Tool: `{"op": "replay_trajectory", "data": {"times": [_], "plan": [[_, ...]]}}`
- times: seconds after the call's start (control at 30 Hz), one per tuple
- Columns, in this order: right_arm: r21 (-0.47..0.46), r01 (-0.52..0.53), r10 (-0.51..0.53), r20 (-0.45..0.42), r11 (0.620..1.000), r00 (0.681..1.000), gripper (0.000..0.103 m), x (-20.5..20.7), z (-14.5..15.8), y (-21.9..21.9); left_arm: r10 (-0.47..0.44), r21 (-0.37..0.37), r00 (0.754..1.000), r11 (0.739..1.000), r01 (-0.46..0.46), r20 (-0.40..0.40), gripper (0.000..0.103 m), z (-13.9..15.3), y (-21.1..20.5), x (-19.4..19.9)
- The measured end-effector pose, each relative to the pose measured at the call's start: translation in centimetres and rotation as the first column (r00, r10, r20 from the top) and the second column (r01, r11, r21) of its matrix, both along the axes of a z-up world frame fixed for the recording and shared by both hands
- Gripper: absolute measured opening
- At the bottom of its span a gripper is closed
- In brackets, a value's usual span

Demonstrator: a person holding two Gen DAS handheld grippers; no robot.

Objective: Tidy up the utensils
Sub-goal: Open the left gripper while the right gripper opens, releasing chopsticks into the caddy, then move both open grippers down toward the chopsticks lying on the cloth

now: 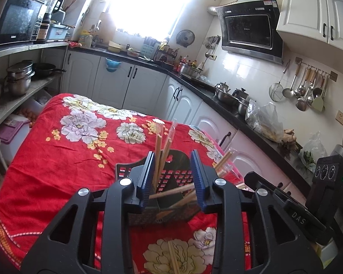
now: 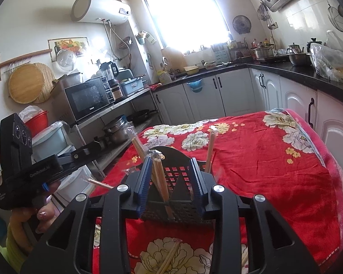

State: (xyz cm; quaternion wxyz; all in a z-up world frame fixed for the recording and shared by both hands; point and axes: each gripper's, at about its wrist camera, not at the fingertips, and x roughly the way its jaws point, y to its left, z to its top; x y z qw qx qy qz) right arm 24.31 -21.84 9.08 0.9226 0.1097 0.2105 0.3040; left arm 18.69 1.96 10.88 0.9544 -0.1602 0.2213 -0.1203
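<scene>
Left gripper (image 1: 171,178) hangs spread over the black holder (image 1: 164,182) on the red cloth (image 1: 57,159), chopsticks (image 1: 159,155) leaning loose between its fingers. Right gripper (image 2: 171,180) gapes too, chopsticks (image 2: 161,178) standing inside the holder (image 2: 173,182), unpinched.

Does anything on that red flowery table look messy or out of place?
Yes. Chopsticks lean every which way in the black holder, and one pair lies loose on the tablecloth in front, outside the holder.

left wrist: close, angled down over holder (image 1: 162,182) | right wrist: same, opposite side | shared: holder, red cloth (image 1: 57,159)
</scene>
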Motion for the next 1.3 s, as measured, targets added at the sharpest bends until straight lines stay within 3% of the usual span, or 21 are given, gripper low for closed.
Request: {"op": "replay_trajectory", "data": {"times": [0.6,0.93,1.17,1.3], "plan": [[-0.027,-0.014,0.013,-0.014,1.0,1.0,0.048,-2.4,-1.1,-1.0,-0.028,0.022,0.999,0.999,0.029,-0.04,0.048,-1.7,-1.0,-2.7],[-0.057,-0.014,0.011,-0.054,0.998,0.998,0.052,-3.4,-2.8,-1.5,-0.017,0.018,0.998,1.0,0.018,-0.057,0.07,-2.6,-0.7,-3.9],[-0.073,-0.017,0.011,-0.073,0.997,0.997,0.063,-3.9,-3.7,-1.5,-0.019,0.018,0.997,1.0,0.02,-0.074,0.09,-3.2,-0.6,-4.6],[-0.084,-0.012,0.005,-0.079,0.996,0.997,0.068,-4.2,-4.1,-1.6,-0.014,0.014,0.996,1.0,0.015,-0.085,0.092,-3.7,-0.5,-4.9]]}}
